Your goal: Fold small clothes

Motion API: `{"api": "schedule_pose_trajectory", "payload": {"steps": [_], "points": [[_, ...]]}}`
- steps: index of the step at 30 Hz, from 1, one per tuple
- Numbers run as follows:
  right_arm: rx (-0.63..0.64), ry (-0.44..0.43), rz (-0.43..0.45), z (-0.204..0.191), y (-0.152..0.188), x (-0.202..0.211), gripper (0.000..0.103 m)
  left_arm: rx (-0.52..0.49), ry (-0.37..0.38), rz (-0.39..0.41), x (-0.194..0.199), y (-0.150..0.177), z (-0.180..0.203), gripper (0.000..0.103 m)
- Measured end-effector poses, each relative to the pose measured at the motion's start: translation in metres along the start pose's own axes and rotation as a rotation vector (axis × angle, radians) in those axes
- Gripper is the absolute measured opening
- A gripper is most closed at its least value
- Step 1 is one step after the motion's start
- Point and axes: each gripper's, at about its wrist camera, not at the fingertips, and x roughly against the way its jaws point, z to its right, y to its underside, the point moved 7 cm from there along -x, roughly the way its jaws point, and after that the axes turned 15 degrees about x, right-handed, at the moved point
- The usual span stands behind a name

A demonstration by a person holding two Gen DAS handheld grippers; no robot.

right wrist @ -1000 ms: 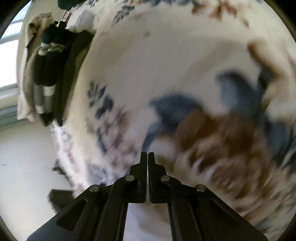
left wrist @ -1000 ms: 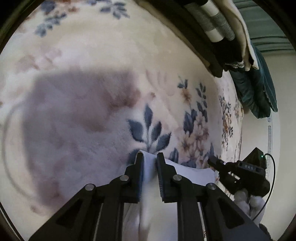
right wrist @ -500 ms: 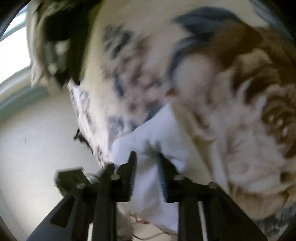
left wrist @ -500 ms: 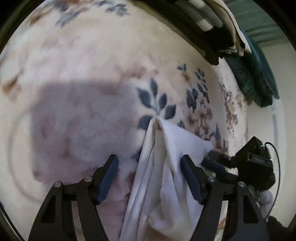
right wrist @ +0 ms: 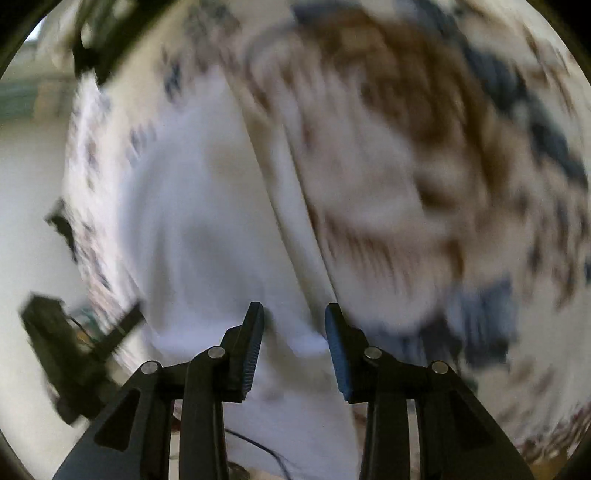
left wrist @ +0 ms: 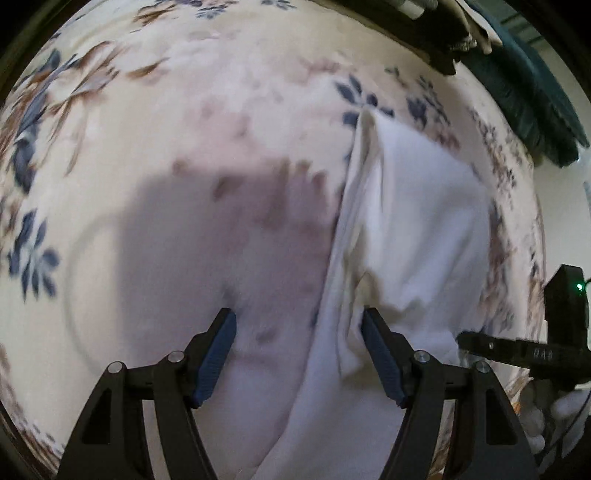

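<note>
A small white garment (left wrist: 406, 221) lies crumpled on a cream floral blanket (left wrist: 184, 110), with a long fold running up its left side. My left gripper (left wrist: 297, 317) hangs above its near left edge, open; the fold passes between the fingers and no pad presses on it. In the blurred right wrist view the same white garment (right wrist: 199, 221) spreads to the left of centre. My right gripper (right wrist: 294, 310) is over its near end. Its jaws are opening, the cloth lies below the gap, and neither pad grips it.
A stack of dark folded clothes (left wrist: 443, 33) and a teal cloth (left wrist: 535, 110) sit at the blanket's far right edge. The right gripper's black body (left wrist: 554, 332) shows at the right. A pale floor (right wrist: 29, 203) lies beyond the blanket edge.
Both grippers were shut on the white garment's corners and have opened and let go. Both have drawn back, so more of the garment shows lying on the blanket.
</note>
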Motion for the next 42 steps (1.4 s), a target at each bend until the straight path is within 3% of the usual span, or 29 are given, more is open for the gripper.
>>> {"api": "schedule_pose_trajectory", "payload": {"steps": [5, 9, 13, 17, 21, 26, 28, 29, 30, 31, 32, 38, 42], "points": [[0.053, 0.047, -0.032, -0.008, 0.023, -0.004, 0.037, 0.060, 0.051, -0.005, 0.015, 0.015, -0.005, 0.068], [-0.005, -0.026, -0.008, 0.006, 0.045, 0.016, 0.037, 0.109, 0.118, -0.014, 0.045, 0.038, -0.017, 0.068], [-0.080, -0.118, -0.023, 0.017, 0.075, 0.026, 0.041, 0.138, 0.091, -0.031, 0.066, 0.080, -0.047, 0.068], [-0.126, -0.180, -0.088, 0.028, 0.131, 0.014, 0.041, 0.172, 0.049, -0.100, 0.055, 0.131, -0.081, 0.068], [-0.173, -0.261, -0.152, 0.034, 0.178, -0.009, 0.042, 0.239, 0.097, -0.210, 0.027, 0.171, -0.096, 0.068], [-0.244, -0.393, -0.189, 0.028, 0.203, -0.044, 0.046, 0.210, 0.130, -0.171, 0.014, 0.186, -0.091, 0.066], [-0.298, -0.436, -0.174, 0.026, 0.206, -0.052, 0.046, 0.219, 0.123, -0.141, 0.016, 0.185, -0.090, 0.042], [-0.304, -0.449, -0.160, 0.022, 0.206, -0.053, 0.043, 0.222, 0.121, -0.135, 0.018, 0.186, -0.090, 0.009], [-0.304, -0.448, -0.150, 0.024, 0.208, -0.050, 0.023, 0.234, 0.141, -0.134, 0.023, 0.186, -0.090, 0.006], [-0.299, -0.460, -0.133, 0.021, 0.208, -0.047, 0.011, 0.243, 0.148, -0.130, 0.028, 0.188, -0.090, 0.006], [-0.292, -0.465, -0.122, 0.016, 0.208, -0.045, 0.007, 0.244, 0.152, -0.126, 0.034, 0.190, -0.090, 0.005], [-0.258, -0.507, -0.052, -0.002, 0.207, 0.002, 0.005, 0.290, 0.257, -0.093, 0.081, 0.186, -0.078, 0.005], [-0.241, -0.550, 0.004, -0.026, 0.184, 0.035, 0.004, 0.293, 0.379, -0.025, 0.124, 0.149, -0.043, 0.005]]}}
